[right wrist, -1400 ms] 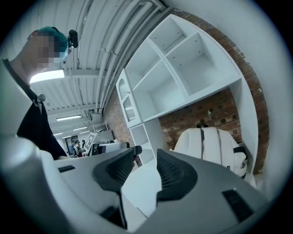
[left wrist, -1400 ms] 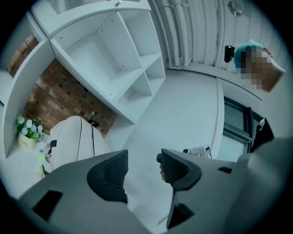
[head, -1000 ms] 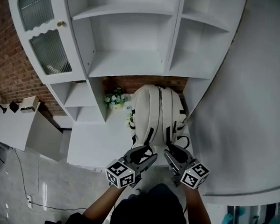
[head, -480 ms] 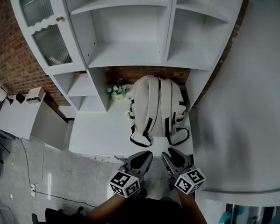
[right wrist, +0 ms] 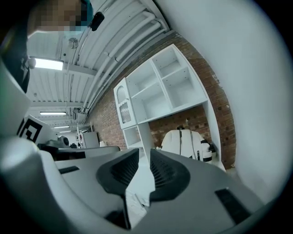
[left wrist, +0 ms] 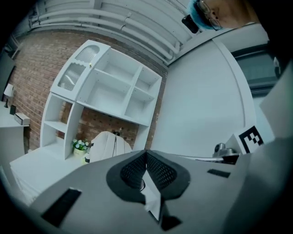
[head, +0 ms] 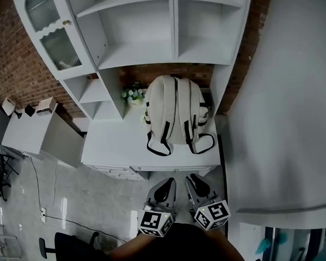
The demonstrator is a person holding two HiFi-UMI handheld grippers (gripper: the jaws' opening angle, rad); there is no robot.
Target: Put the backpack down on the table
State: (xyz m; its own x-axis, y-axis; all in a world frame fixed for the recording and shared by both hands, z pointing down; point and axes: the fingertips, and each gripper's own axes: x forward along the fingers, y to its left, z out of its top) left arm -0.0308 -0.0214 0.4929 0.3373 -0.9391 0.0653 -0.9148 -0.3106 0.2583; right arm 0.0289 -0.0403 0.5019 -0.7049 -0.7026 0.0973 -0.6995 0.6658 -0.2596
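The cream backpack (head: 175, 109) with black straps lies on the white table (head: 110, 149), its top against the brick back wall. Both grippers are drawn back past the table's front edge, over the floor and apart from the bag. My left gripper (head: 168, 183) is shut with nothing between its pads. My right gripper (head: 195, 181) is closing, with a narrow gap still between its jaws and nothing in it. The left gripper view has the backpack (left wrist: 107, 142) far beyond the shut left gripper (left wrist: 145, 157). Far past the right gripper (right wrist: 144, 161), the backpack (right wrist: 184, 142) stands in the right gripper view.
A small pot of flowers (head: 133, 94) stands left of the bag. White shelving (head: 141, 33) with a glass door (head: 48, 28) rises behind the table. A curved white wall (head: 284, 106) is close on the right. A lower white desk (head: 26, 133) is at the left.
Both grippers have pulled back from the backpack's lower end, off the table toward the person. The left jaws have shut and the right jaws have narrowed. The backpack stays on the table.
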